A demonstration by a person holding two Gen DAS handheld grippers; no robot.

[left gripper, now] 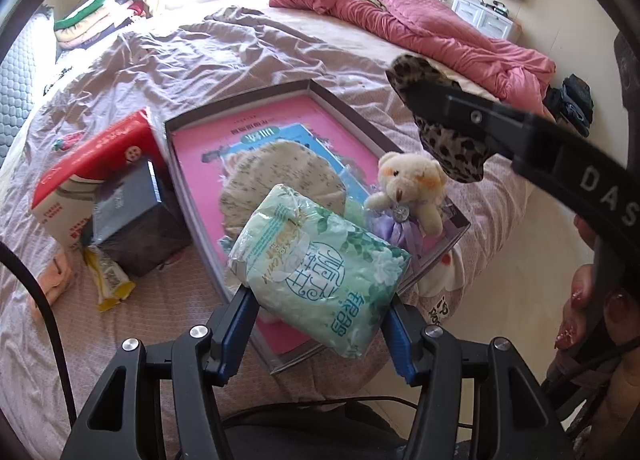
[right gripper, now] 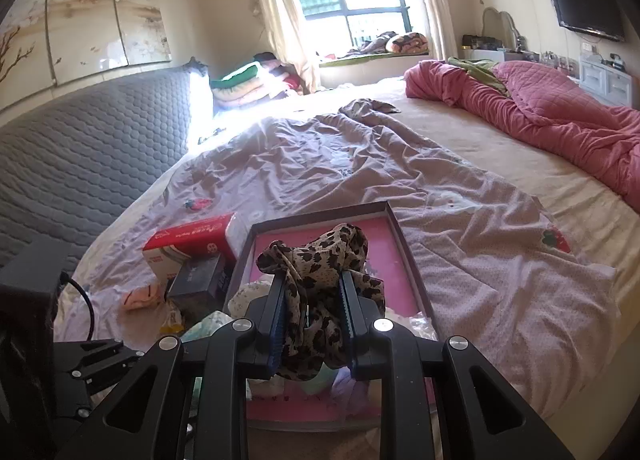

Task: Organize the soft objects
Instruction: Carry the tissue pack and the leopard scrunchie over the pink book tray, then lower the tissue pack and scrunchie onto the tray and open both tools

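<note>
Tissue pack [left gripper: 320, 276] sits clamped in the half-spread left gripper [left gripper: 318, 324] above the tray [left gripper: 240, 100]; right gripper [right gripper: 312, 324] pinches a leopard scarf [right gripper: 316, 260].

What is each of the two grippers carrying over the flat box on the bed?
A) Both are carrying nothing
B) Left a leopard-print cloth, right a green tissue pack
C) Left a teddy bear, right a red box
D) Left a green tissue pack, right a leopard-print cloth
D: the left gripper has its fingers around the green tissue pack, and the right gripper is shut on the leopard-print cloth.
</note>
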